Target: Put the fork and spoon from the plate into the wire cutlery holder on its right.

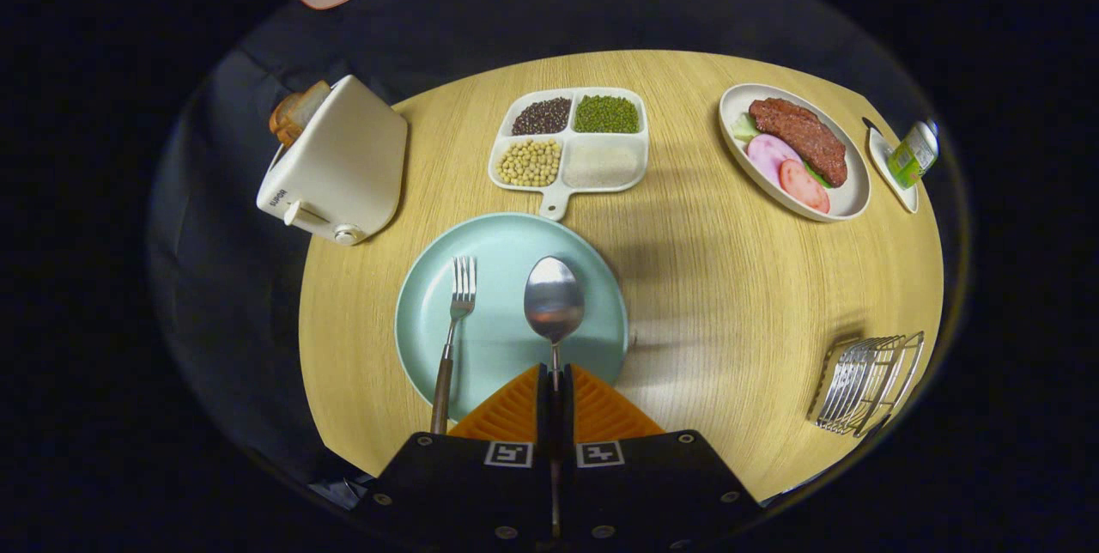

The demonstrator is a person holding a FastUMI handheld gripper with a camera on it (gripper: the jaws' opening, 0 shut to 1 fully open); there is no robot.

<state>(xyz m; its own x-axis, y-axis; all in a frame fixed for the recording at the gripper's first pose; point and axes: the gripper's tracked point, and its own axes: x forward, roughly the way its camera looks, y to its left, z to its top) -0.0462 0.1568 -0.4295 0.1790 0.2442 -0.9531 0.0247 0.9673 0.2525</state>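
A pale blue plate lies on the wooden table just ahead of my fingers. A metal spoon rests on it, bowl pointing away, and its thin handle runs back between my two fingers. My gripper is shut on that handle, both fingers pressed against it. A metal fork lies to the left of the spoon, tines away, with its handle reaching over the plate's near rim. The wire cutlery holder stands well to the right of the plate, near the table's edge.
A white toaster with bread stands beyond the plate on the left. A divided dish of beans and grains sits straight beyond it. Far right is an oval plate of meat and slices, with a small green bottle beside it.
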